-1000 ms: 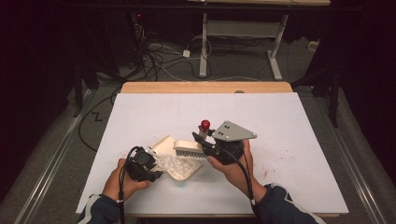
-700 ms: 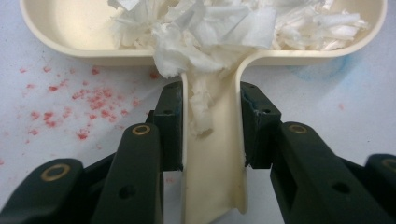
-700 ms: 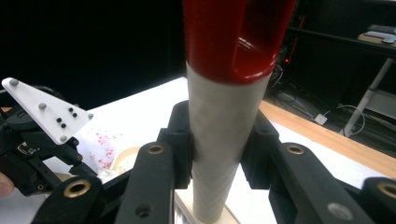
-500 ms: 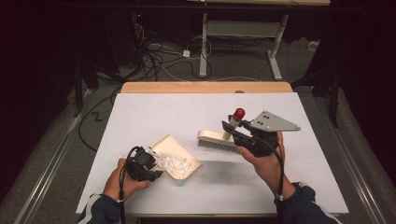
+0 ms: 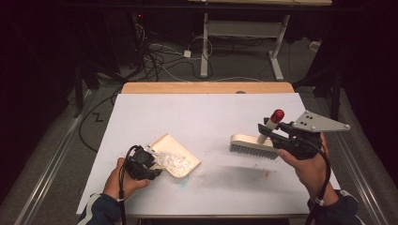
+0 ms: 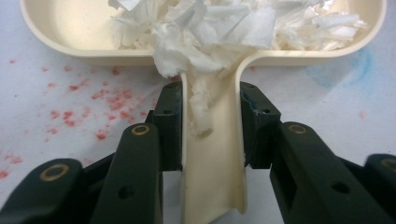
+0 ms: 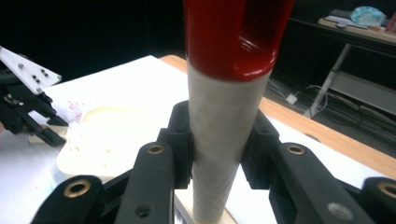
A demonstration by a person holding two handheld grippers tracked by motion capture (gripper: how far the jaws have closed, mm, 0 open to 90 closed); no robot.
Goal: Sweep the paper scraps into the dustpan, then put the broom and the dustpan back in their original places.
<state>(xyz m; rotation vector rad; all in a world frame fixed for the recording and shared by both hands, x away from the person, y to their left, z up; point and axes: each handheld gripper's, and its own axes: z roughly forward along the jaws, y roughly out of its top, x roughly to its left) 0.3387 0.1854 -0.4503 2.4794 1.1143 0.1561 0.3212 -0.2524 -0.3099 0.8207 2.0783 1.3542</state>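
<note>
High view: white table [image 5: 206, 117] with a wooden strip along its far edge, dark room behind, cables on grey floor, desk legs at the back. Left gripper [image 5: 149, 165] low at the near left, clamped on the handle of a cream dustpan [image 5: 180, 151] lying flat on the table, heap of white paper scraps [image 5: 176, 162] in the tray. Right gripper [image 5: 268, 135] at the right, raised, closed on the handle of a cream brush [image 5: 251, 145] with a red cap, bristles facing down, well apart from the dustpan. Faint red and blue stains on the surface between them

Left gripper view: black jaws narrow, pads pressed on both sides of the dustpan handle [image 6: 212, 154], tray straight ahead. Scraps [image 6: 219, 32] spilling down the handle channel. Red specks [image 6: 70, 112] on the white surface at left, blue smear at right. Dustpan likely thin stiff plastic, light, smooth, prone to twist in the grip; handle the sound place to hold. Scraps very light and soft, likely to drift or spill if tipped or jolted

Right gripper view: jaws tight around the pale round brush handle [image 7: 224, 135] just below the red cap [image 7: 236, 32]. Handle rigid and smooth, may rotate between the pads; best held mid-shaft as here. Dustpan [image 7: 107, 140] and left gripper [image 7: 39, 119] farther off at left, wooden table edge and dark room beyond
</note>
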